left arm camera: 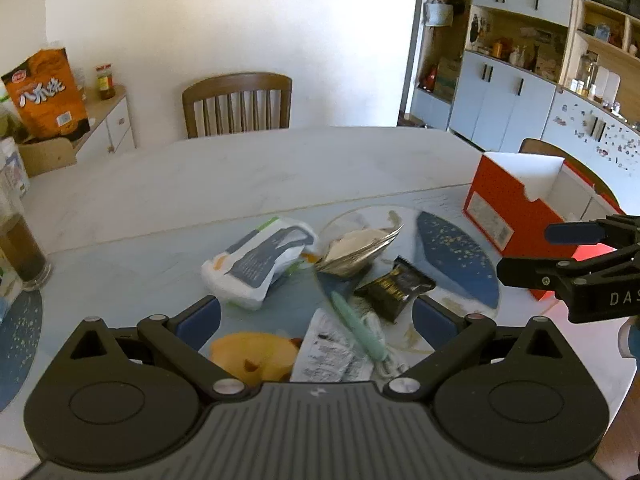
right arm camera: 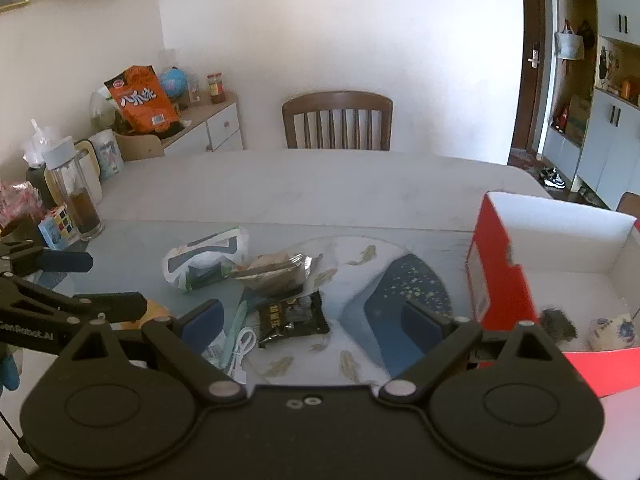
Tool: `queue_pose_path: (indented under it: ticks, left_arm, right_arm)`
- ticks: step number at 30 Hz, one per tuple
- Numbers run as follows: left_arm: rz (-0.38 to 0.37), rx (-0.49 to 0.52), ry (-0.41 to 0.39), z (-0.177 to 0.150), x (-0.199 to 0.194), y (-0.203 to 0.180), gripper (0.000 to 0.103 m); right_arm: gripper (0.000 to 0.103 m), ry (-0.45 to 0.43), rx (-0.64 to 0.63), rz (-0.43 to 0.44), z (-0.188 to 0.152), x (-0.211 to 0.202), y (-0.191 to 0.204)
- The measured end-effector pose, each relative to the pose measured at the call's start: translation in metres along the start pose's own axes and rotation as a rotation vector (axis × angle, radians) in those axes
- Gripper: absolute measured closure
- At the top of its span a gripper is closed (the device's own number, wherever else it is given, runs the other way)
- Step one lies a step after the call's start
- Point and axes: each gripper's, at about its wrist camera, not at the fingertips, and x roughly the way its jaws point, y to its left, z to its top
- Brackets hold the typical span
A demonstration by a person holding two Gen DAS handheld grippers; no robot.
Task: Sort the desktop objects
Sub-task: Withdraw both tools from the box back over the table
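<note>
A pile of clutter lies on the table: a white and grey packet (left arm camera: 256, 266) (right arm camera: 206, 258), a silver foil wrapper (left arm camera: 356, 250) (right arm camera: 276, 272), a black snack packet (left arm camera: 394, 288) (right arm camera: 292, 316), a mint green pen (left arm camera: 356, 326) (right arm camera: 232, 332), a crumpled receipt (left arm camera: 326, 350), a white cable (right arm camera: 242, 346) and a yellow toy (left arm camera: 252, 354). My left gripper (left arm camera: 316, 322) is open and empty, just above the pile's near side. My right gripper (right arm camera: 314, 324) is open and empty, between the black packet and the red box (right arm camera: 504, 276) (left arm camera: 516, 216).
The open red box holds a dark lump (right arm camera: 558, 326) and a small white patterned item (right arm camera: 610, 334). A blue placemat (left arm camera: 456, 258) (right arm camera: 404, 308) lies beside it. A tea bottle (right arm camera: 76, 196) and a small cube box (right arm camera: 60, 226) stand at the left. A wooden chair (right arm camera: 338, 122) stands beyond the table.
</note>
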Motion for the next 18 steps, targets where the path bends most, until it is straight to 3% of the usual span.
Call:
queue_pose_path:
  ticks: [18]
  left_arm:
    - [0.046,-0.068,0.066,-0.017,0.038,0.051,0.001]
  right_arm:
    - [0.007,0.060,-0.046,0.000,-0.001,0.054,0.022]
